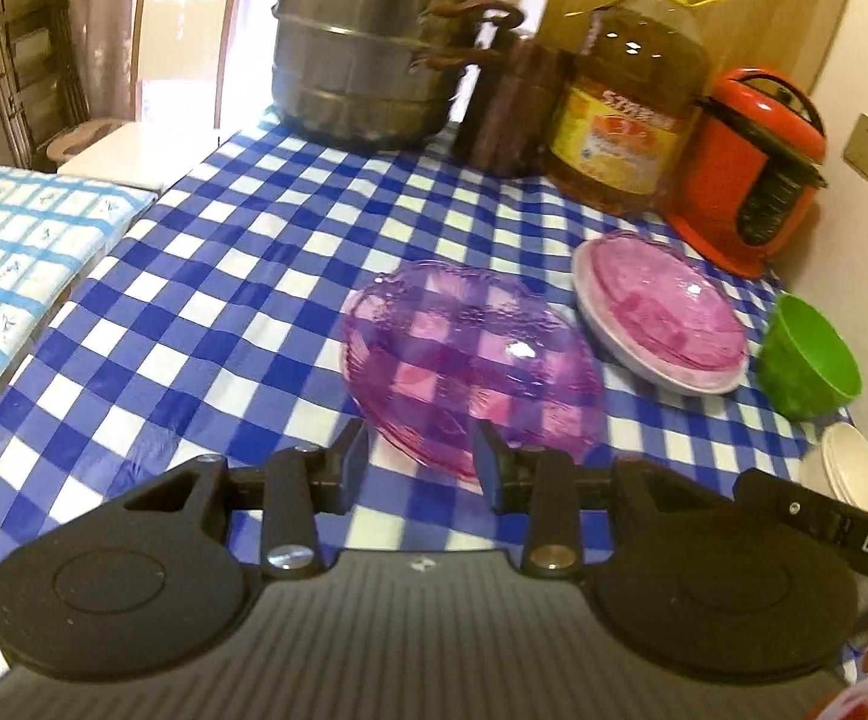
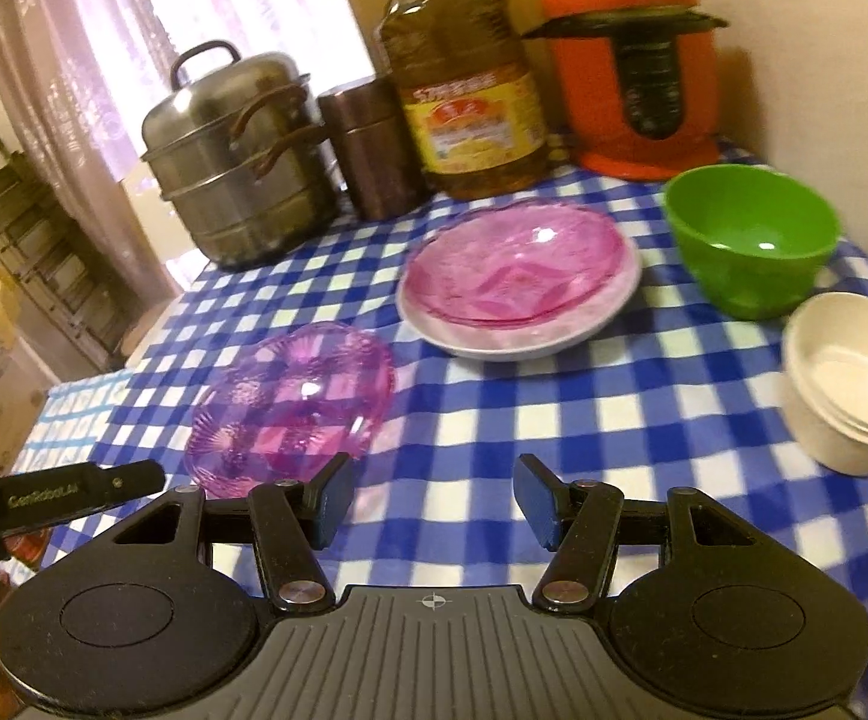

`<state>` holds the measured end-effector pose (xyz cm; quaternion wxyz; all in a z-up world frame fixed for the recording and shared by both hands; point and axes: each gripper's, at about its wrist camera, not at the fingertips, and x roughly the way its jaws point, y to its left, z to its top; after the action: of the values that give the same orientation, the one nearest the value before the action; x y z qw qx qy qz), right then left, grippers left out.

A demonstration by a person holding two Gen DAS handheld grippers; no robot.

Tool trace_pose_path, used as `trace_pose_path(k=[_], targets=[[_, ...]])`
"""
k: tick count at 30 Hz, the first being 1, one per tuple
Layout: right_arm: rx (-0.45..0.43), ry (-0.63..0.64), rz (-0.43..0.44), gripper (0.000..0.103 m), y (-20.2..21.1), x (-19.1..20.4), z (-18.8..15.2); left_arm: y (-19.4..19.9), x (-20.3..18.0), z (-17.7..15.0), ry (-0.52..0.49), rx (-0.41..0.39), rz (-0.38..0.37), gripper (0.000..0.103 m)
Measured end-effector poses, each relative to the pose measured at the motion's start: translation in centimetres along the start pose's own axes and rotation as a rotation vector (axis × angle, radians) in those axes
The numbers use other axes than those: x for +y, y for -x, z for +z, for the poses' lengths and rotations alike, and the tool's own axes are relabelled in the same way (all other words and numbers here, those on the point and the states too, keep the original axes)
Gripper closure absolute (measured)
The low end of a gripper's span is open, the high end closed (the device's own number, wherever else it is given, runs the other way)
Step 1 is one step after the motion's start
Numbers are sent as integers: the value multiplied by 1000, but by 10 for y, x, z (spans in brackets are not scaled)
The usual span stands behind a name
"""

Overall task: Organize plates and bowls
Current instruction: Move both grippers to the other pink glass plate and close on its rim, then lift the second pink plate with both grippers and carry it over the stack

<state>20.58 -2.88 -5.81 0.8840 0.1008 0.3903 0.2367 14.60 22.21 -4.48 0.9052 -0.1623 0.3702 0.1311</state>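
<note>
- The left gripper [image 1: 422,459], jaws narrowly parted and empty, sits at the near rim of the purple glass bowl [image 1: 470,360].
- The right gripper [image 2: 431,501] gapes, empty.
- Risk: a shallow pinch might slip off the slick glass.

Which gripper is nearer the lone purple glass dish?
Left. The left gripper sits right at the purple glass dish, rim between its open fingers; the right gripper hangs off to its side.
</note>
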Motion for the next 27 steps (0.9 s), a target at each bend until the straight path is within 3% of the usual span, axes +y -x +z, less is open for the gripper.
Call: trace_pose_path(k=[10,19,25,27], targets=[[48,-11,53,45,-65,7,14,-53,18,14,-53,45,31,69],[101,-38,59,62,-109,4,22,-85,22,19,-66,65,24,72],[129,-62,63,65,-122,3,21,-90,22,17,-57,62,23,81],[135,-58,67,73,-124,3,21,-90,23,16,-49,61,25,85]])
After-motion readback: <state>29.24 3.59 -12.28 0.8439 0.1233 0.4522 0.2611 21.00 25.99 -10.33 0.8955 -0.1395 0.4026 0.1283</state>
